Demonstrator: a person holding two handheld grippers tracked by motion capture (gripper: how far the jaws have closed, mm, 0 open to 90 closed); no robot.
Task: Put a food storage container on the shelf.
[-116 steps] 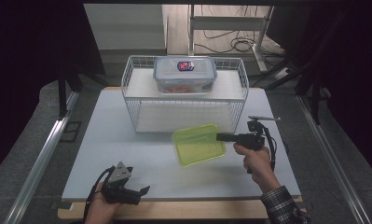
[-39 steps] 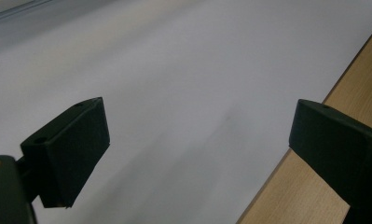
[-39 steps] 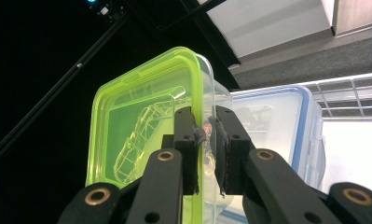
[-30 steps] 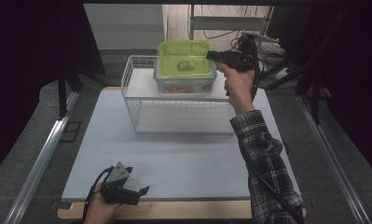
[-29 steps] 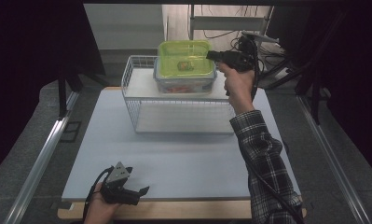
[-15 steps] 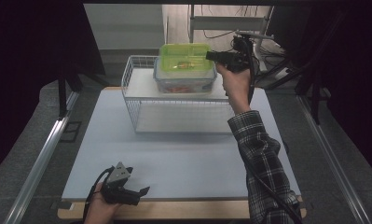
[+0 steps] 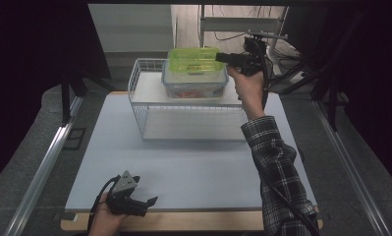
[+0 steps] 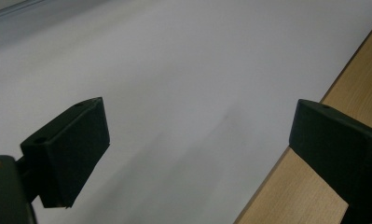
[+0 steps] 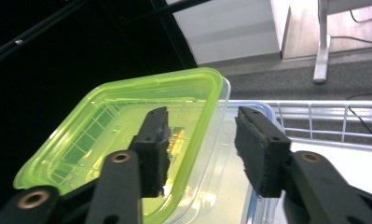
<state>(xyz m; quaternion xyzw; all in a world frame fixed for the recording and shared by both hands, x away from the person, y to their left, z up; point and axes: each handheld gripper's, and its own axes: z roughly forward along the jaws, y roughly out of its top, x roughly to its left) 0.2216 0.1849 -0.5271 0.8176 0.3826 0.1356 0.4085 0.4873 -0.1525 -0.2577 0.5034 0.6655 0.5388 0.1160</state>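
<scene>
A lime-green plastic tub (image 7: 193, 60) (image 9: 113, 135) rests on top of a clear lidded container (image 7: 196, 86) (image 9: 221, 186), which stands on the upper shelf of a white wire rack (image 7: 139, 105). My right gripper (image 7: 219, 57) (image 9: 200, 140) is at the tub's right rim. Its jaws have just been opening and now straddle the rim, one inside the tub and one outside, with the pads off it. My left gripper (image 7: 147, 205) (image 8: 197, 140) lies open at the table's front left, with nothing between its jaws.
A white mat (image 7: 183, 167) covers the table, and a wooden strip (image 7: 193, 221) (image 8: 351, 93) runs along the front edge. The rack's rails (image 9: 314, 121) run behind the containers. A desk leg and cables (image 7: 262, 19) stand beyond the table.
The right gripper carried the green tub from low over the table up onto the clear container. Its jaws have since spread apart off the rim. The left gripper has not moved.
</scene>
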